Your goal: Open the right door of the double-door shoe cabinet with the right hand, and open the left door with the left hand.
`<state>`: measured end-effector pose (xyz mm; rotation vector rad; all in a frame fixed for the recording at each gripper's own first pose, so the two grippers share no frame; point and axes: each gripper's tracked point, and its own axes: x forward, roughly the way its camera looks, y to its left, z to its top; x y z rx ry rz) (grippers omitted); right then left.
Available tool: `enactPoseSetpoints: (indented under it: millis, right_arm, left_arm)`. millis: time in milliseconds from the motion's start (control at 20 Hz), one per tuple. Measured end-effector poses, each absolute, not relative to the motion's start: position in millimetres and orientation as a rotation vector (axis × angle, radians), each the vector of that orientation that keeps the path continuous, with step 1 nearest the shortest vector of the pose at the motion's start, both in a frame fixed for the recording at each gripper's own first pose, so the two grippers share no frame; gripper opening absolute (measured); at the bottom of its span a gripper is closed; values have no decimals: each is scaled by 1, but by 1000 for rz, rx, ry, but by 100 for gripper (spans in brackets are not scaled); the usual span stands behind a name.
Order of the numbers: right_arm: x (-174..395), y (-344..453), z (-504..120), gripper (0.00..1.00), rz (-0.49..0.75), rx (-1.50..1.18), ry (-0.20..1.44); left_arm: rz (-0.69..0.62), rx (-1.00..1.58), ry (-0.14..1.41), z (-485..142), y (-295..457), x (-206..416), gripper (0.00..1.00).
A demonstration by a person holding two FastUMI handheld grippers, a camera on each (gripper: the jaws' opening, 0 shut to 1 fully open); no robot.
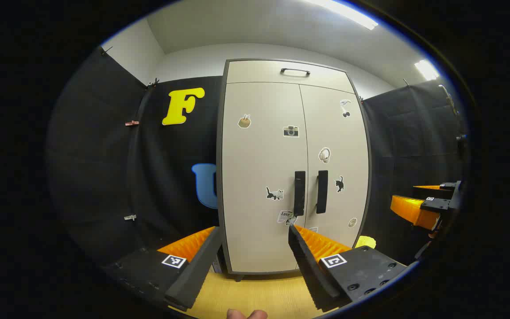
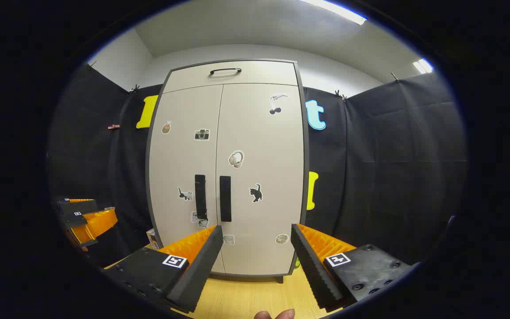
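Status: no step of the task is complete. Both doors are closed and neither handle is gripped.

Nearest, in the left gripper view, the left gripper (image 1: 253,248) has its fingers spread wide with nothing between them. A fingertip of the holding hand (image 1: 247,314) shows at 6 o'clock. The right gripper (image 1: 425,206) appears at 3 o'clock, well short of the cabinet. In the right gripper view, the right gripper (image 2: 255,248) is likewise spread and empty.

Beyond the fingers lies a light wooden floor (image 2: 255,294), on which the shoe cabinet (image 2: 228,173) stands upright, centred in both views and well apart from both grippers.

Cabinet description:
- Pale cream panels in a dark grey frame.
- The left door (image 2: 184,177) and right door (image 2: 261,177) meet flush at a vertical centre seam.
- The left door handle (image 2: 200,197) and right door handle (image 2: 225,198) are dark vertical bars, just beside the seam at mid-height.
- A top panel carries a dark horizontal handle (image 2: 225,70) at 12 o'clock.
- Small stickers are scattered over both doors.

Remaining, as judged: bring the right gripper to the right handle, close on it and swing that door out; repeat on the left.
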<state>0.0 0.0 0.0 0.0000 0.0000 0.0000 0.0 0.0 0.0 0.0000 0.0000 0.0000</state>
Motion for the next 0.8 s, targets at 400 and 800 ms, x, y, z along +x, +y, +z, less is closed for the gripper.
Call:
enactPoseSetpoints:
  millis: [400, 800]
  right_arm:
    - [10, 4, 1, 97, 8, 34, 18]
    - [24, 24, 11, 97, 38, 38, -1]
  left_arm:
    - [-6, 10, 11, -4, -2, 6, 95]
    - [-8, 10, 8, -2, 4, 10, 95]
